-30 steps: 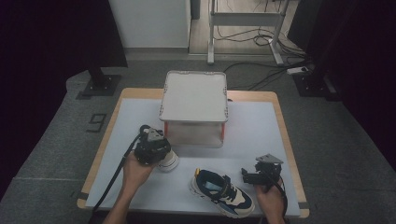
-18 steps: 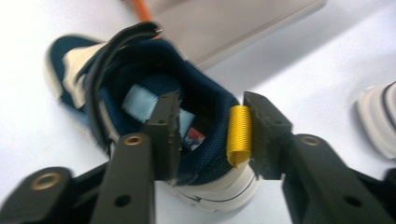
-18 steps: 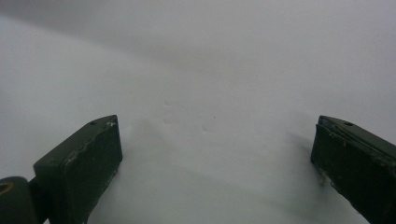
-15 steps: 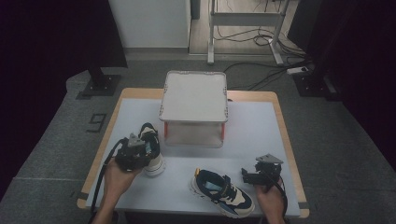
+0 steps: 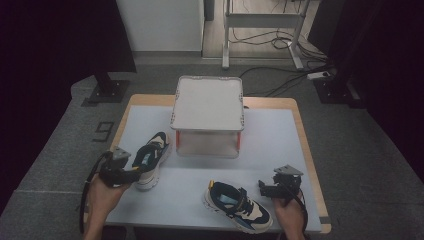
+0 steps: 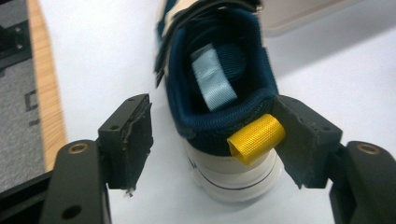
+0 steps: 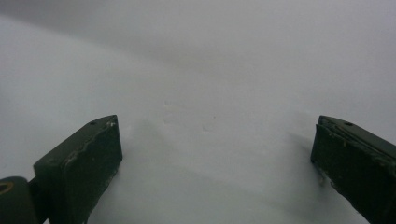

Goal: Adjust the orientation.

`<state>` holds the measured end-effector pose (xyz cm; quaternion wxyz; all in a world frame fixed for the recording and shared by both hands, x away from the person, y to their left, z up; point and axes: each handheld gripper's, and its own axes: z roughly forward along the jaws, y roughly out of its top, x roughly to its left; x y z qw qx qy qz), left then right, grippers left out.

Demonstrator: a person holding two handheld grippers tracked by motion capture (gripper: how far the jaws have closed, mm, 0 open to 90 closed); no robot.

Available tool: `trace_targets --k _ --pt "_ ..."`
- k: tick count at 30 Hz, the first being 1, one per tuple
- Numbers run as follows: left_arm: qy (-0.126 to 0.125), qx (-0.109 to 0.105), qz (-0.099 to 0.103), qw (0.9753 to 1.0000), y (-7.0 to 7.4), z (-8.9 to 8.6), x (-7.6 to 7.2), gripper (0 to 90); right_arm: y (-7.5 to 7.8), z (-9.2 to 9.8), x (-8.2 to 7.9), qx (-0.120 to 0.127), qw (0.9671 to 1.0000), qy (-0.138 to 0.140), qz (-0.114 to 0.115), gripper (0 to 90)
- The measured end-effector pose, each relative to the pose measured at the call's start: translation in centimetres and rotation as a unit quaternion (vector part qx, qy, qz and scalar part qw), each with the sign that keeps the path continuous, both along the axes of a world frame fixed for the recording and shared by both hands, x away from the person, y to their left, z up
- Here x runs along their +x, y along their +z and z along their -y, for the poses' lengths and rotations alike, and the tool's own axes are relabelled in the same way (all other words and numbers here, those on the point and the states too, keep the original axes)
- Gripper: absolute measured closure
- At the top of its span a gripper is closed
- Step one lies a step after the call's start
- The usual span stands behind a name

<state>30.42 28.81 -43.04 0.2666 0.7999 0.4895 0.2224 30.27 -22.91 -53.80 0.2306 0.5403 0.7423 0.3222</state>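
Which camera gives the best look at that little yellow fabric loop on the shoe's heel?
The left gripper view: the yellow fabric loop sits close up between open fingers. From the high view it is too small to make out.

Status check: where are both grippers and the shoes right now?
Left gripper open, jaws either side of left shoe heel, no squeeze visible. Right gripper open, empty, beside right shoe. Box behind both shoes, not blocking.

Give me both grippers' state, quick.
Left gripper: open, jaws either side of the shoe heel.
Right gripper: open, holding nothing.
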Motion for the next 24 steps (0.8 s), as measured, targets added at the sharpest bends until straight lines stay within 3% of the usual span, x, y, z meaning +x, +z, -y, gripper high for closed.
trace_targets --k 4,10,14,24 --pt "0.01 -0.004 0.006 0.9999 -0.4 -1.4 -0.4 26.5 0.0 0.0 0.0 0.0 1.0 0.0 0.0 1.4" --pt "0.013 -0.048 -0.009 0.9987 -1.8 -1.7 -0.1 16.4 0.0 0.0 0.0 0.0 1.0 0.0 0.0 1.4" --pt "0.011 -0.067 -0.015 0.9976 -2.8 -1.1 0.7 15.4 0.0 0.0 0.0 0.0 1.0 0.0 0.0 1.4" --pt "0.023 -0.062 -0.026 0.9975 -4.6 0.4 2.4 17.5 0.0 0.0 0.0 0.0 1.0 0.0 0.0 1.5"
